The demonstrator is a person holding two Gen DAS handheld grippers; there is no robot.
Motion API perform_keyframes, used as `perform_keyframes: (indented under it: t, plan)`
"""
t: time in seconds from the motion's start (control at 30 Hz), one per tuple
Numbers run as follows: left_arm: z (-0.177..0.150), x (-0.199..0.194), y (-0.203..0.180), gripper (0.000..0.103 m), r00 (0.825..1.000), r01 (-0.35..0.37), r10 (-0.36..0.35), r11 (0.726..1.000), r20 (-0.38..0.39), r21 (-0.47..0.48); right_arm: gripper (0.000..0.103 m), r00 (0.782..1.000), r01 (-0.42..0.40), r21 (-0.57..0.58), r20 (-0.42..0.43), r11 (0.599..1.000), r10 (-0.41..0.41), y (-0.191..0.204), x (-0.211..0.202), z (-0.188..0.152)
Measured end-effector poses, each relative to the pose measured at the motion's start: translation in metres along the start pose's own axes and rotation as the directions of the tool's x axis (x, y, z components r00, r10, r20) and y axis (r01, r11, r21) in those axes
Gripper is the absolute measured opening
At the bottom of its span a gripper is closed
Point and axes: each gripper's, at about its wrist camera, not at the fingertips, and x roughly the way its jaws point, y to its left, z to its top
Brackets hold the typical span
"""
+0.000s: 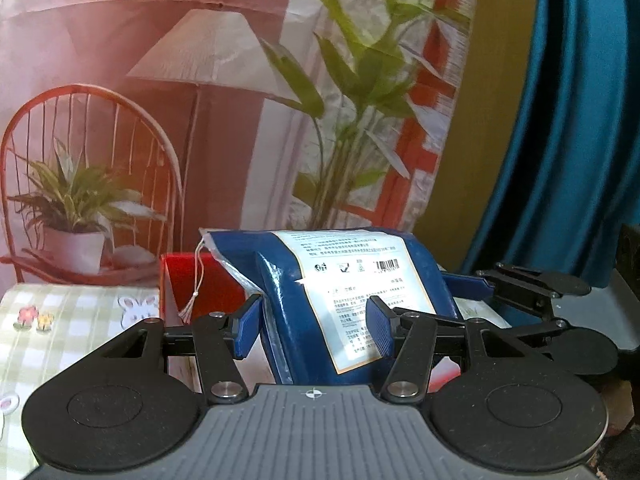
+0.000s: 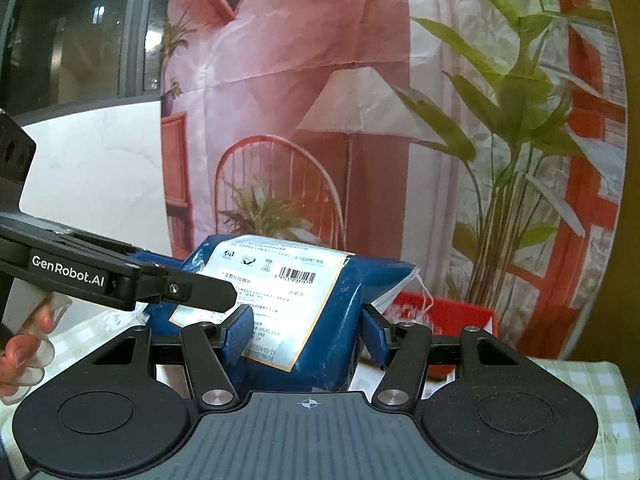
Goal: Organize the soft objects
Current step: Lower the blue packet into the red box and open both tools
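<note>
A printed backdrop (image 1: 168, 80) of a pink room, with a lamp, a wire chair and leafy plants, hangs behind a table under a green checked cloth (image 1: 76, 320). Both grippers clamp one blue soft package (image 1: 320, 304) with a white barcode label, holding it above the cloth. The left gripper (image 1: 316, 328) presses its blue pads on one end of the package; the right gripper (image 2: 308, 336) presses on the other end, the two tools approaching it from opposite sides. Just behind the package sits a red box (image 1: 188, 276), its rim near the package's white drawstring. Beyond the package, to one side, a blue curtain (image 1: 560, 140) hangs; to the other a dark window (image 2: 80, 32) stands over a white wall. A hand (image 2: 20, 356) shows at the left gripper's handle. Open cloth lies on both sides of the package.
</note>
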Motion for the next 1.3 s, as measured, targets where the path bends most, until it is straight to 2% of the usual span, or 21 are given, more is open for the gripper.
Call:
perform_keyframes:
  t: [0.2,0.43,0.6,0.73,0.93,1.03,1.13,1.23,1.3]
  plan:
    - [0.017,0.034,0.012,0.058,0.999,-0.006,0.004,1.000,-0.038,-0.030,0.055,1.000,0.016,0.011,-0.023,1.000,-0.016,-0.017,0.039,0.017]
    - [0.003,0.080,0.013,0.058,0.987,0.024,-0.035,0.997,-0.158,-0.073,0.054,0.991,0.050,0.034,-0.123,0.998,-0.046,-0.043,0.067,0.008]
    - [-0.015,0.105,0.009,0.058,0.965,0.034,-0.052,0.997,-0.257,-0.074,0.054,0.971,0.082,0.086,-0.233,0.993,-0.060,-0.061,0.080,-0.016]
    - [-0.024,0.121,0.010,0.058,0.951,0.028,-0.052,0.996,-0.306,-0.083,0.051,0.948,0.118,0.097,-0.308,0.988,-0.083,-0.070,0.088,-0.033]
    - [-0.029,0.134,0.009,0.058,0.935,0.000,-0.025,0.998,-0.354,-0.069,0.048,0.929,0.159,0.065,-0.348,0.985,-0.127,-0.074,0.095,-0.039]
    - [-0.026,0.132,0.007,0.060,0.940,-0.012,-0.004,0.999,-0.341,-0.046,0.049,0.920,0.185,0.023,-0.354,0.983,-0.165,-0.070,0.094,-0.038]
    - [-0.020,0.123,0.003,0.061,0.947,-0.030,0.026,1.000,-0.320,-0.005,0.049,0.921,0.200,0.013,-0.344,0.980,-0.183,-0.070,0.091,-0.036]
    - [-0.014,0.109,0.000,0.068,0.956,-0.047,0.052,0.999,-0.288,0.023,0.050,0.926,0.209,0.026,-0.328,0.978,-0.189,-0.072,0.084,-0.032]
    - [-0.008,0.099,-0.002,0.075,0.963,-0.062,0.069,0.997,-0.262,0.036,0.054,0.931,0.208,0.025,-0.313,0.978,-0.190,-0.070,0.077,-0.029]
